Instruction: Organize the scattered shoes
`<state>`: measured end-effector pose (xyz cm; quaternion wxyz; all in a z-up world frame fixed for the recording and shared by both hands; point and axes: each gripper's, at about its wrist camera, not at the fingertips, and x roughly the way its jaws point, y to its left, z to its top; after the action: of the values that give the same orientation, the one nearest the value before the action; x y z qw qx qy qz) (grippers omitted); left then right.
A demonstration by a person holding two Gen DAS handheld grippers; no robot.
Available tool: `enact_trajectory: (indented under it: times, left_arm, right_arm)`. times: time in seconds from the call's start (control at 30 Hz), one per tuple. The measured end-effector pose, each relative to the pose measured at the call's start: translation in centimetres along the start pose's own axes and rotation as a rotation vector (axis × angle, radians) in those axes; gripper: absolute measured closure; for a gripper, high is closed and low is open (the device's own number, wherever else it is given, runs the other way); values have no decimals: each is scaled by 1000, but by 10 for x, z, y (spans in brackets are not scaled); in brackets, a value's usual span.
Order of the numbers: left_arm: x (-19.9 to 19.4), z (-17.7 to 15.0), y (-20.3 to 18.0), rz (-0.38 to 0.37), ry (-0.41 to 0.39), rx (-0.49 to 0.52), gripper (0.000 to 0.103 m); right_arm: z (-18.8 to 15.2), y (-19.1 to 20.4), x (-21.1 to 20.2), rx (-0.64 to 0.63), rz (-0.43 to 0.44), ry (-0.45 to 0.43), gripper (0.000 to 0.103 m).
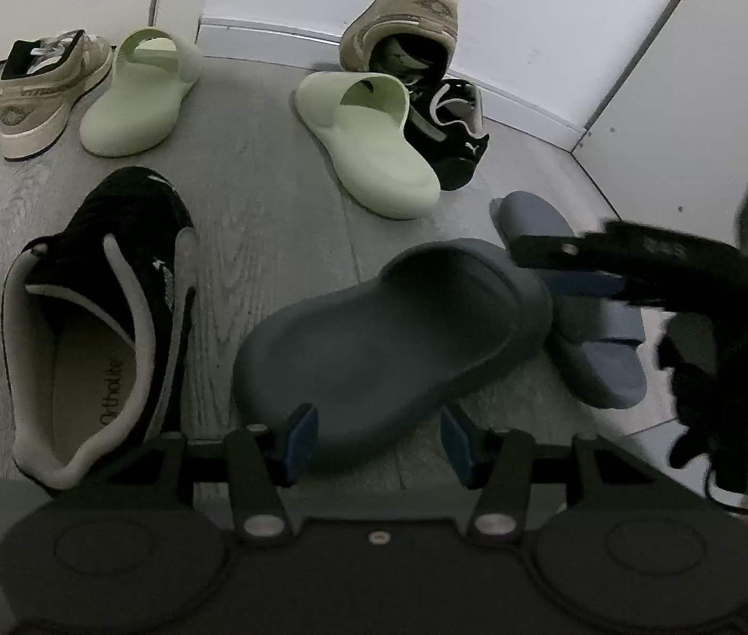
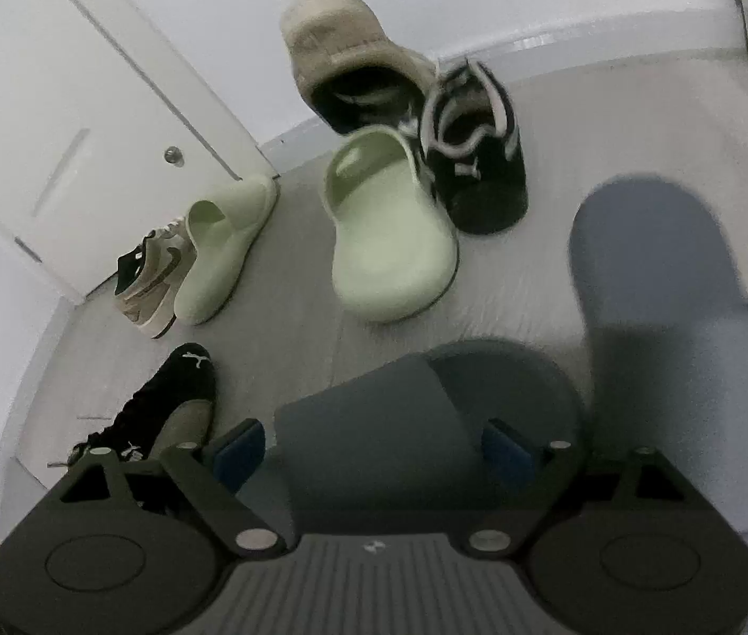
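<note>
Fingers (image 1: 379,442) of the left gripper clamp the heel of a grey slide (image 1: 390,338); the right gripper (image 2: 374,452) stands wide around its strap, pads clear. Beyond lie a blue slide (image 1: 593,354), black sneaker (image 1: 104,328), green slides (image 1: 374,143) on the floor (image 1: 268,211).

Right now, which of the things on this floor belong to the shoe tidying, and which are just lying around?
Part of the job: dark grey slide, blue slide, left pale green slide, right pale green slide, near black sneaker, far black sneaker, left beige sneaker, far beige sneaker.

Not part of it: white door, baseboard.
</note>
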<state>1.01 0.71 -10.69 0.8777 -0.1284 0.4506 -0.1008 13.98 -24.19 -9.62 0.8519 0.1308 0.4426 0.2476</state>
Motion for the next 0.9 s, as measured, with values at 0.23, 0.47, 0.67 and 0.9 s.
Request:
enact_trajectory:
  times: [0.23,0.47,0.67,0.9]
  left_arm:
    - [-5,5,8,55,-51,-25,50]
    - [-19,12,16,105,-122,-21,51]
    - [-20,12,21,115,-129,-35,51]
    - [-21,13,23,128,-137,-34,51]
  right_arm:
    - [-16,19,-32,-82,144,9,60]
    - [-59,44,18,-99,301,241,73]
    - [-58,79,54,-185,287,220,76]
    - [-17,87,89,-182,225,82,75]
